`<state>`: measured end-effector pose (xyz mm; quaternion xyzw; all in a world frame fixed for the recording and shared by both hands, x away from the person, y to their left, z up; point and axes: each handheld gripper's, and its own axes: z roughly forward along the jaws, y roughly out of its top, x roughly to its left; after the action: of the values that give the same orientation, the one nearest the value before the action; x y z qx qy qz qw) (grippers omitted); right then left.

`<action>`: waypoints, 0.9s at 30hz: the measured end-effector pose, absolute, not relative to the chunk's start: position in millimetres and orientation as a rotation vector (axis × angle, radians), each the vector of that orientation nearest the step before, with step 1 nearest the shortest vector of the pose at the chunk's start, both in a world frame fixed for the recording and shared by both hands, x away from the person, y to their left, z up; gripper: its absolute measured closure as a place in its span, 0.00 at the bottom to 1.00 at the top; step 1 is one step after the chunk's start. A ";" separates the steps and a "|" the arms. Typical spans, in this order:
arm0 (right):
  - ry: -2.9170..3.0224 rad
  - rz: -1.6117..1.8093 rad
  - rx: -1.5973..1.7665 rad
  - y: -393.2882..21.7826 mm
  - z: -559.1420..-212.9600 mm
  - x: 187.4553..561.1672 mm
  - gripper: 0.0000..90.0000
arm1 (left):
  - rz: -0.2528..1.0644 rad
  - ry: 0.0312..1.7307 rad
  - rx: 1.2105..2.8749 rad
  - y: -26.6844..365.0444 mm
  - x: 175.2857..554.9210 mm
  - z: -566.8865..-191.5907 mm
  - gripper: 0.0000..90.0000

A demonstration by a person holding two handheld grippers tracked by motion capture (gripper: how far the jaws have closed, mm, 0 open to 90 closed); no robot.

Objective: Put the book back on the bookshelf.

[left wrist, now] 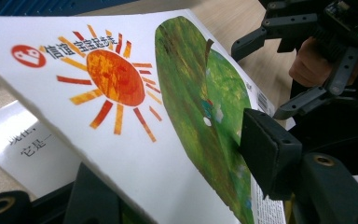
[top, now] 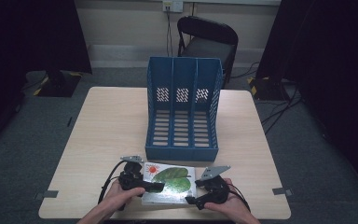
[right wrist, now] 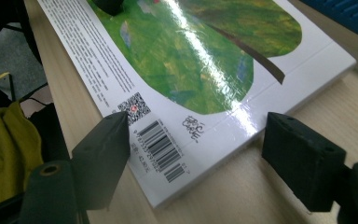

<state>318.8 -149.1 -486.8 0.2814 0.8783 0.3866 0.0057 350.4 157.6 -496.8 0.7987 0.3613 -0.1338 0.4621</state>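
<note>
Glossy picture book [top: 170, 184] on a pale wood-grain table [top: 107, 140].
Left gripper [left wrist: 177, 186] clamps the lifted cover; right gripper [right wrist: 209, 158] gapes astride a corner.

I work in what looks like a recording lab: black curtains [top: 32, 32] at both upper corners, cables [top: 279, 109] across grey carpet, a folding chair [top: 208, 39] top centre.

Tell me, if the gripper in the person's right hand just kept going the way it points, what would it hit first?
Most likely the picture book. The right gripper has its open jaws on either side of the book's near corner, by the barcode, so that corner is the first thing in line. How close it already is remains hard to judge.
</note>
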 end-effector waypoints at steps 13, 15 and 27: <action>2.729 1.230 0.956 -153.5 -485.9 325.5 0.25 | -0.173 0.681 2.002 155.0 340.4 -480.9 0.63; 2.724 1.239 0.964 -154.3 -485.9 326.8 0.25 | -0.139 0.626 2.012 153.4 335.5 -476.6 0.64; 2.625 1.406 1.032 -162.4 -478.3 335.6 0.31 | -0.097 0.463 2.034 151.9 324.2 -472.7 0.74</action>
<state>335.6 -162.4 -478.3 0.3275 0.8329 0.4461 -0.0049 324.2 151.9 -472.7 0.8421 0.1917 -0.0403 0.5025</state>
